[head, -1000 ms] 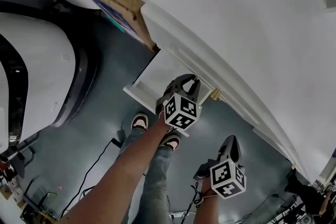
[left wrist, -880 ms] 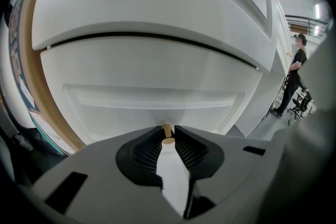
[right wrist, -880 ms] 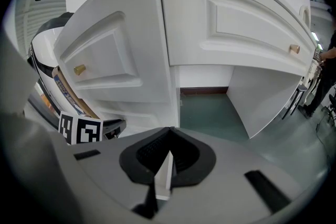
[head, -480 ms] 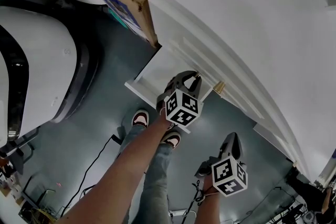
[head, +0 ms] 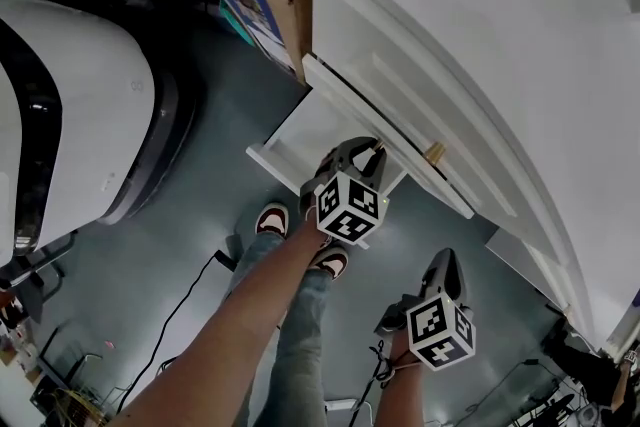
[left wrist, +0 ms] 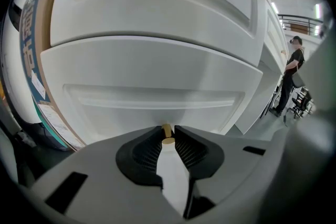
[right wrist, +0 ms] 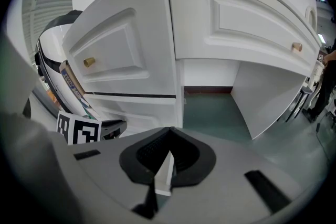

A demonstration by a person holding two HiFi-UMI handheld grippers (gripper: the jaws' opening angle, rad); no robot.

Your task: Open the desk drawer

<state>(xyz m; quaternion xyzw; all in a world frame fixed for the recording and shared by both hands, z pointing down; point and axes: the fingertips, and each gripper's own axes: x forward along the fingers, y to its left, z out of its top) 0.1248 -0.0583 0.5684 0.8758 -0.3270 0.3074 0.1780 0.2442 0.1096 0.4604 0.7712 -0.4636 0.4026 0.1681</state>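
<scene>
left hand-held gripper (left wrist: 167,130) clamped, angled downward

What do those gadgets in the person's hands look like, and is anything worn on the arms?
The left gripper and right gripper are both rounded grey shells, each with two black ribbed pads at the front. Each carries a white cube printed with black square markers. The forearms are bare, and no sleeves show.

- Grey plastic left gripper (head: 371,151) and right gripper (head: 443,263), with black ribbed pads (left wrist: 147,152); behind each, a white black-patterned marker cube (head: 349,208).
- Below them: blue jeans (head: 300,335), red-and-white shoes (head: 270,221).
</scene>
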